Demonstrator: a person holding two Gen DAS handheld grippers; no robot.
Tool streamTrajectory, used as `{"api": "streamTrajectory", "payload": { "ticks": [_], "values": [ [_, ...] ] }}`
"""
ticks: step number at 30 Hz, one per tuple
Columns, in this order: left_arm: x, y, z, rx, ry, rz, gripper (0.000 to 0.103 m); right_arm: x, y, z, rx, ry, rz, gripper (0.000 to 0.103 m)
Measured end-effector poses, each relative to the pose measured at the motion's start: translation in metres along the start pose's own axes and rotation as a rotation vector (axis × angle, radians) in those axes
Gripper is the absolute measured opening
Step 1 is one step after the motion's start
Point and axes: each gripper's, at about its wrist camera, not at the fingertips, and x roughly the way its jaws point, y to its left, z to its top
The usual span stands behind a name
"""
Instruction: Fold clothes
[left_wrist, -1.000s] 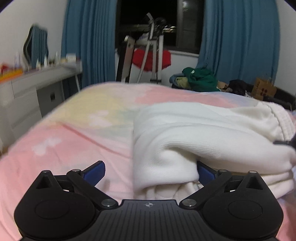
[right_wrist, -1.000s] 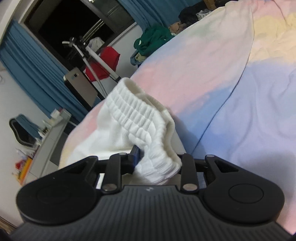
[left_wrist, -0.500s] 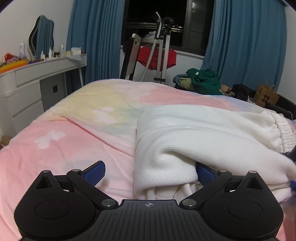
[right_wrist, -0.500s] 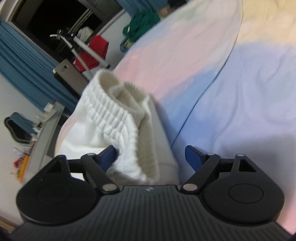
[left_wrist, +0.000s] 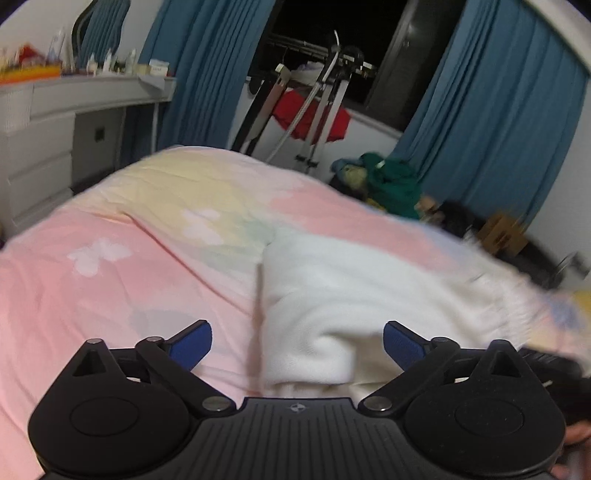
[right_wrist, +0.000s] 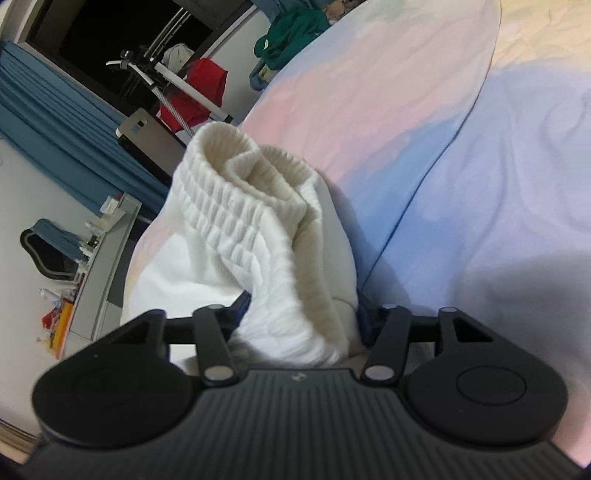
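A white garment (left_wrist: 369, 288) lies folded on the pastel bedspread (left_wrist: 110, 266). My left gripper (left_wrist: 297, 345) hovers over its near folded end, open, and its blue pads (left_wrist: 192, 343) stand clear of the cloth. In the right wrist view the garment's ribbed elastic waistband (right_wrist: 251, 206) stands up in a bunched roll. My right gripper (right_wrist: 301, 314) has that waistband between its jaws, which are closing. The cloth fills the gap and hides most of both pads.
A white dresser (left_wrist: 44, 147) stands left of the bed. Behind the bed are blue curtains (left_wrist: 498, 129), a drying rack with a red cloth (left_wrist: 314, 118), a green clothes pile (left_wrist: 391, 181) and a cardboard box (left_wrist: 502, 232). The blue and pink bedspread (right_wrist: 498, 184) stretches to the right.
The left gripper rose, rolled and drew back from the garment, staying open. The right gripper let go, opened wide, then closed again around more of the waistband.
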Motion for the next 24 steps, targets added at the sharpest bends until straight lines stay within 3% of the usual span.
{"api": "streamTrajectory", "payload": {
  "ticks": [4,7,10,17,24],
  "values": [
    [0.018,0.008,0.013,-0.061,0.026,-0.042,0.103,-0.004,0.006,-0.002,-0.021,-0.024,-0.020,0.052],
    [0.057,0.015,0.019,-0.120,0.119,-0.036,0.103,-0.004,0.008,-0.001,-0.027,-0.032,-0.017,0.052],
    [0.085,0.014,0.017,-0.093,0.199,-0.079,0.102,-0.003,0.007,0.000,-0.022,-0.035,-0.015,0.052],
    [0.107,0.010,0.010,-0.087,0.241,-0.141,0.099,0.002,0.008,0.000,0.003,-0.044,-0.016,0.053],
    [0.111,0.004,0.006,-0.012,0.249,-0.119,0.080,0.001,0.012,-0.002,-0.022,-0.057,-0.037,0.053]
  ]
}}
